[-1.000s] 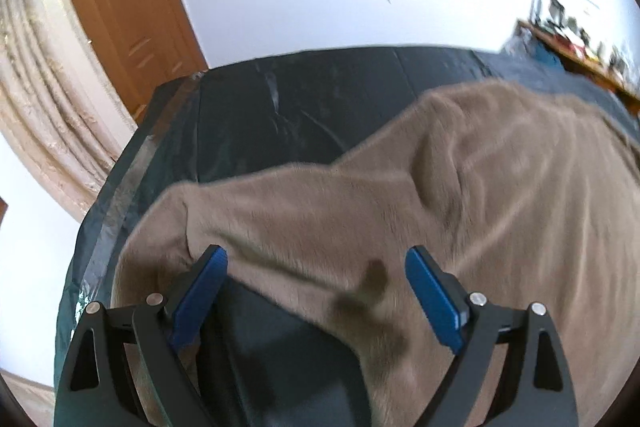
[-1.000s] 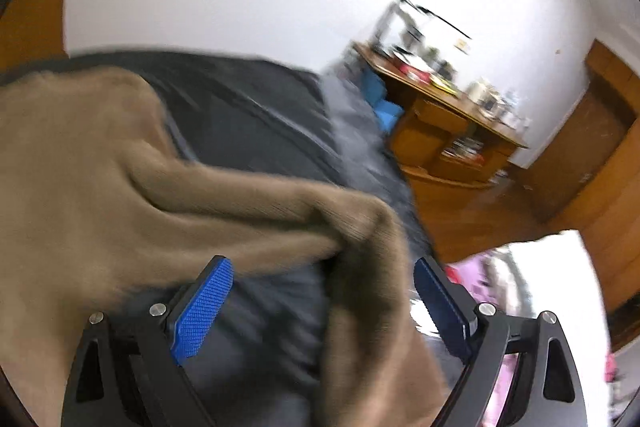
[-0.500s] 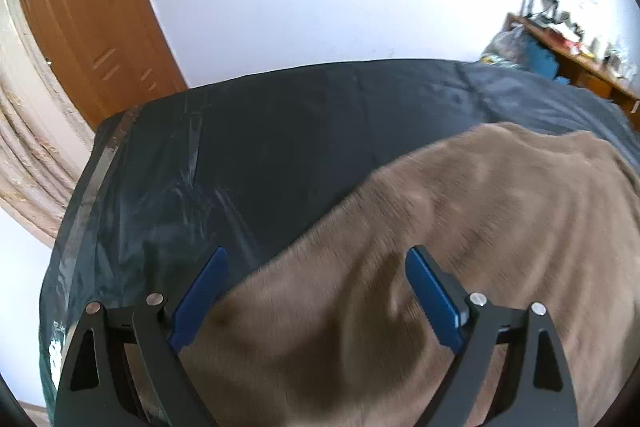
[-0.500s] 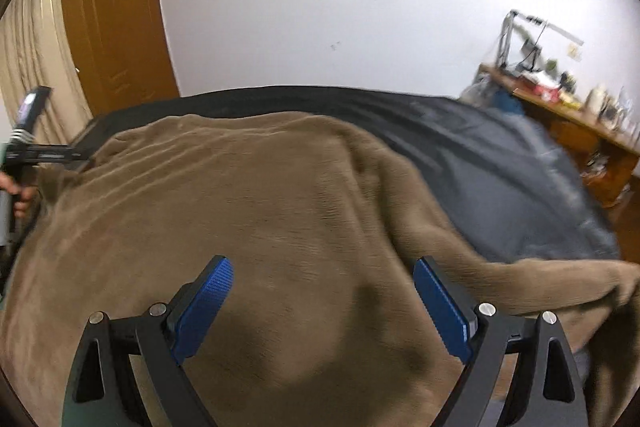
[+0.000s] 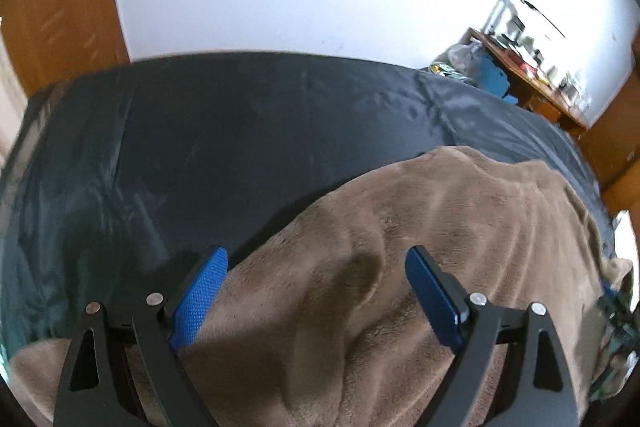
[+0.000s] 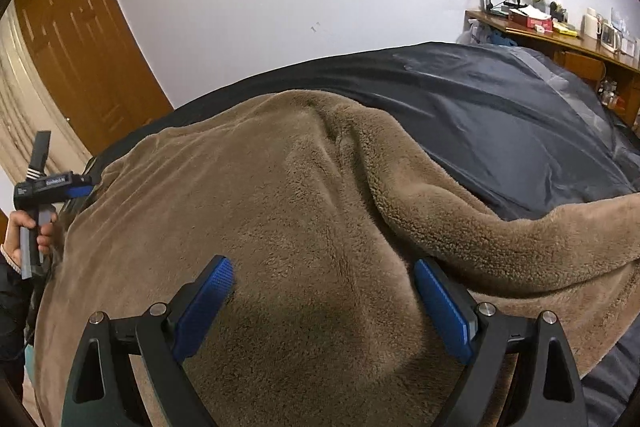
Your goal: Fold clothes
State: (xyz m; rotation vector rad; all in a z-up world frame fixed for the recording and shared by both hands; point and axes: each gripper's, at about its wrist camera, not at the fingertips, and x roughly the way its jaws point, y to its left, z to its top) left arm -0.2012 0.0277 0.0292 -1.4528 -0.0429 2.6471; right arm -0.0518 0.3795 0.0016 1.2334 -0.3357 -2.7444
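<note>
My left gripper (image 5: 316, 267) and right gripper (image 6: 323, 277) both stand wide open over the brown fleece garment (image 6: 288, 211), gripping nothing. The garment lies spread on the dark sheet (image 6: 500, 107). Far right stands a cluttered wooden desk (image 6: 560, 39); far left, a wooden door (image 6: 88, 55).

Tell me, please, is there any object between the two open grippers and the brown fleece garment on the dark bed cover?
Nothing visible stands in the way. The brown fleece garment lies spread directly below the right gripper and the left gripper, both with jaws wide apart. Only the garment's own folded ridge rises beside the right gripper.
</note>
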